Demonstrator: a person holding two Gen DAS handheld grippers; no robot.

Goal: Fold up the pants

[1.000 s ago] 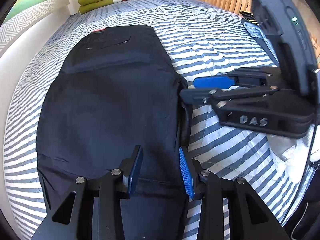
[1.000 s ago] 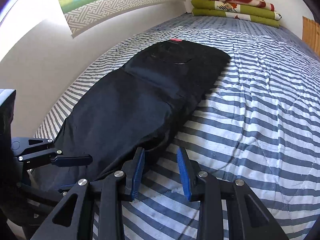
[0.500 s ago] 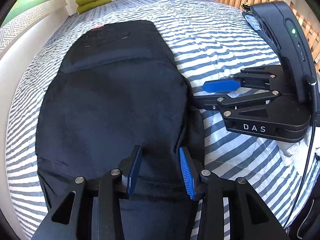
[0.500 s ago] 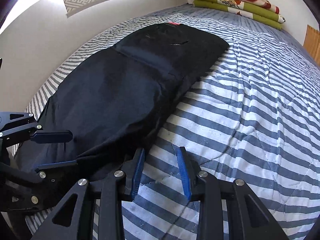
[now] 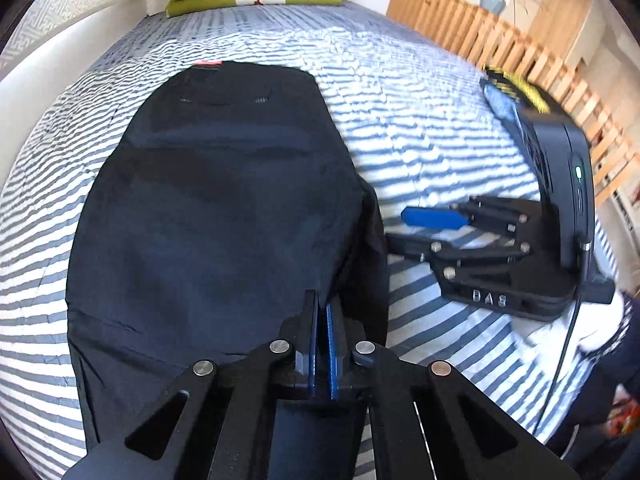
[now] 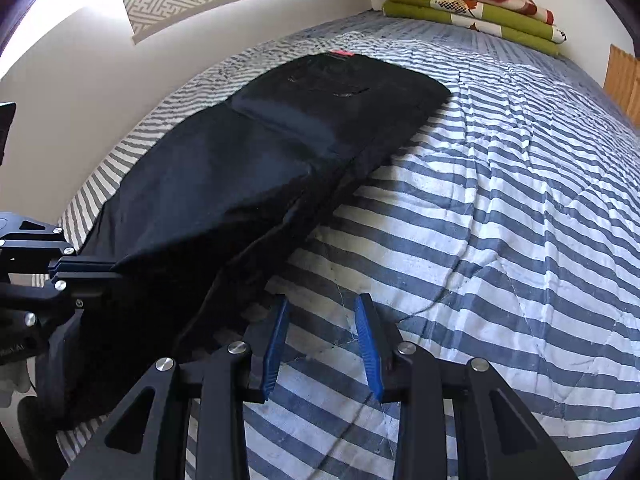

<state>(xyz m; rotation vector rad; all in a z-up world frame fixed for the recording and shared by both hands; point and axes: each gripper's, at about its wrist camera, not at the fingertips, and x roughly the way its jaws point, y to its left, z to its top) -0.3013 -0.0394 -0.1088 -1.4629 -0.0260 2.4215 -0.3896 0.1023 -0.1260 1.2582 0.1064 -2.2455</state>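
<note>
Black pants (image 5: pixel 216 216) lie lengthwise on the striped quilt (image 6: pixel 500 208), hem end pinched in the closed left gripper (image 5: pixel 321 312); the right gripper (image 6: pixel 322 316), opening and empty, should catch the neighbouring edge so both lift evenly.

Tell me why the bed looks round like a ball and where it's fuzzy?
Left wrist view: the wide lens bulges the striped bed into a dome, and the stripes and wooden fence smear with motion blur. Right wrist view: sharper, the same bulge, sunlight bright on the stripes, the dark pants losing detail in shadow.
</note>
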